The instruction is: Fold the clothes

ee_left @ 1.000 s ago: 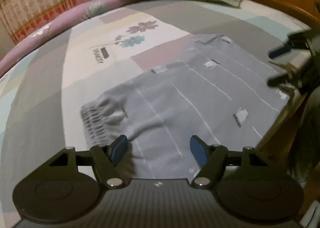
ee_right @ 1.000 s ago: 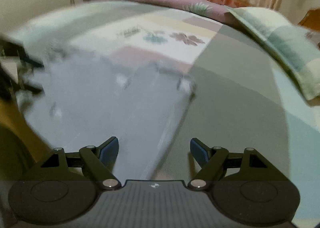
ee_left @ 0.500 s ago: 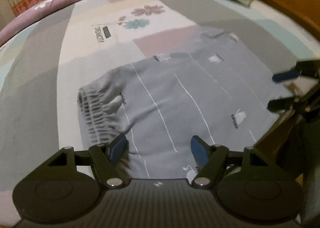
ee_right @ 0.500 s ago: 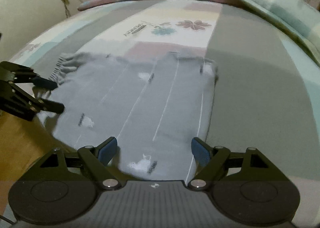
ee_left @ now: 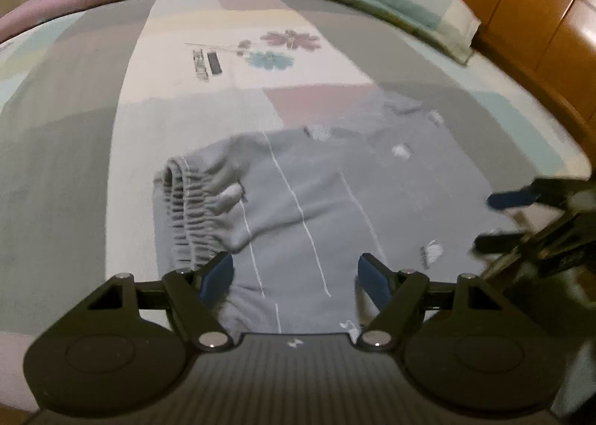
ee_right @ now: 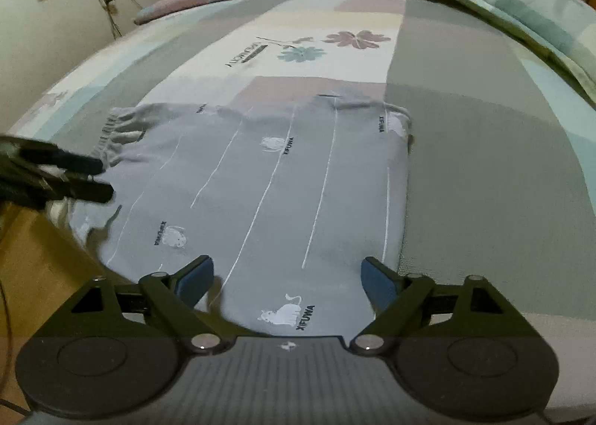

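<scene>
Tongs first: the left gripper (ee_left: 296, 272) stands with its blue pads wide apart and nothing between them, above the near edge of the grey trousers (ee_left: 335, 201). The right gripper (ee_right: 287, 276) is likewise spread and empty over the same near edge; it also shows at 3 o'clock in the left view. The trousers lie flat on the bed (ee_right: 484, 149), white stripes running toward 12 o'clock, their gathered waistband (ee_left: 186, 216) bunched at 9 o'clock. Beyond them a flower print (ee_left: 275, 50) sits at 12 o'clock, a pillow (ee_left: 391, 0) at 1 o'clock.
</scene>
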A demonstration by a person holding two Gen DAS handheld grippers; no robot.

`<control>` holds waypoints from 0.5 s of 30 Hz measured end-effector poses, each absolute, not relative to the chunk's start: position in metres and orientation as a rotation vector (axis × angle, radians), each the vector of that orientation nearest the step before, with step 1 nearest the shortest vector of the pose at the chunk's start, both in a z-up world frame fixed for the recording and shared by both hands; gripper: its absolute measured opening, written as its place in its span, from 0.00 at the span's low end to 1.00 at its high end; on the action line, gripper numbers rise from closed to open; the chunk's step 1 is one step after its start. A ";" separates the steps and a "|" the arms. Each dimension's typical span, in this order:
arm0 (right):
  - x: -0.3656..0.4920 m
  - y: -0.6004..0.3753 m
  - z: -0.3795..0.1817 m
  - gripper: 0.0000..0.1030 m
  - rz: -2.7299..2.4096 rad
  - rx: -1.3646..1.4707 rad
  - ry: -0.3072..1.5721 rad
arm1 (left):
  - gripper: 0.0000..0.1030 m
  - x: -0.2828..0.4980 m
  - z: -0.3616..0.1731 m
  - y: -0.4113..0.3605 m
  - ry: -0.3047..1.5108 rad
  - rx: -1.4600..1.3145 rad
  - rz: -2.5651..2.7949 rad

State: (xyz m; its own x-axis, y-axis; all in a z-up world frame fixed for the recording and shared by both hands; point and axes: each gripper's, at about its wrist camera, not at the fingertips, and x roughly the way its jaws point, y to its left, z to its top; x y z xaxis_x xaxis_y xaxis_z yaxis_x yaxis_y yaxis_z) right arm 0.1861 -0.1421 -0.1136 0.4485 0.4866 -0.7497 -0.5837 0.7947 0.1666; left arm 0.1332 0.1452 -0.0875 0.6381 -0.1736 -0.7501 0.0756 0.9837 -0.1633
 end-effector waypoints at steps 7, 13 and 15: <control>0.183 -0.133 -0.118 1.00 0.635 -0.136 0.884 | 0.78 0.143 -0.105 0.157 0.879 -0.195 -0.187; 0.182 -0.129 -0.119 1.00 0.618 -0.170 0.891 | 0.79 0.132 -0.080 0.173 0.846 -0.230 -0.238; 0.182 -0.127 -0.120 1.00 0.605 -0.174 0.896 | 0.80 0.134 -0.076 0.189 0.832 -0.267 -0.209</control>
